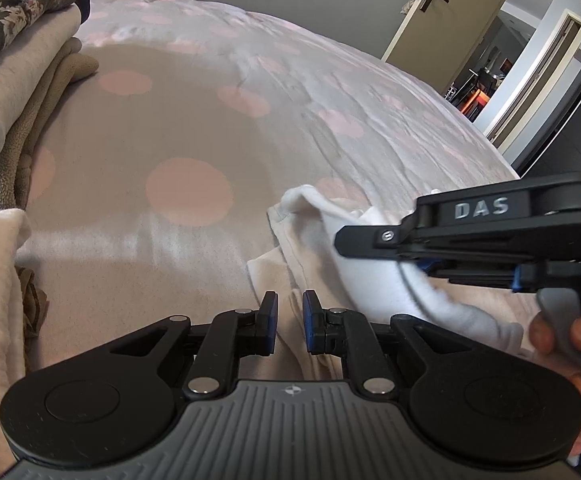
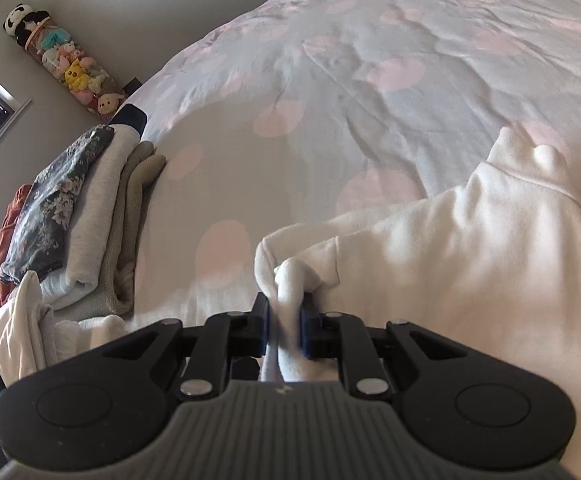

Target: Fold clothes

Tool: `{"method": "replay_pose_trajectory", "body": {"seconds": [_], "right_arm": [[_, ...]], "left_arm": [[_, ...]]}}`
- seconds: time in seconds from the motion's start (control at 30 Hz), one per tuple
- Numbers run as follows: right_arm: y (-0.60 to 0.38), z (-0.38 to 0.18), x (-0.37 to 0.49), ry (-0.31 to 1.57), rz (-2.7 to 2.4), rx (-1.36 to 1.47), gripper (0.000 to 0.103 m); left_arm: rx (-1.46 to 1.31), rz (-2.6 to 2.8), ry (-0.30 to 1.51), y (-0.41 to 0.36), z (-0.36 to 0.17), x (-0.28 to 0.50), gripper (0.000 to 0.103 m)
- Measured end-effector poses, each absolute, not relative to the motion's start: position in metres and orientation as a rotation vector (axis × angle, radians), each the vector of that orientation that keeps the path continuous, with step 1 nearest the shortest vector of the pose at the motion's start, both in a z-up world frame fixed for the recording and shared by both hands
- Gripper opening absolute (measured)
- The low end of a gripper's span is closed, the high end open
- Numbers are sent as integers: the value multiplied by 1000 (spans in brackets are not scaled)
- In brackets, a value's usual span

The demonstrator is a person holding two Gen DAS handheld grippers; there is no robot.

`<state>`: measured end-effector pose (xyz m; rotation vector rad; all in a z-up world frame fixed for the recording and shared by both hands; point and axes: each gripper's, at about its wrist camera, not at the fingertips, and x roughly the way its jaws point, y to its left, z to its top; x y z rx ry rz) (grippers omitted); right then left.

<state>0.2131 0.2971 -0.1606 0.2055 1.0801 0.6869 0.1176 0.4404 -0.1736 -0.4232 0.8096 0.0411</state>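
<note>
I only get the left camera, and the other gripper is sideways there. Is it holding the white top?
Observer: Yes. In the right view the right gripper is shut on a bunched fold of the top.
Operator: What's behind the pile of clothes?
Observer: Something red pokes out on the far side of the pile, hidden from you.
Operator: Are there any toys?
Observer: A tall tube of plush toys is up against the wall, with a panda on top.
</note>
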Motion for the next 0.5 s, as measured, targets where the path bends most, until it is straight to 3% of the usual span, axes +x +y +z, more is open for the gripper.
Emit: {"method": "replay_pose_trajectory", "body": {"seconds": [0.2, 0.5], "right_arm": [[305, -176, 215, 1106, 686, 184, 20], [298, -152, 196, 1016, 736, 92, 29]], "left_arm": [[-408, 45, 836, 439, -178, 120, 11], [-353, 42, 846, 427, -171, 111, 11]]}}
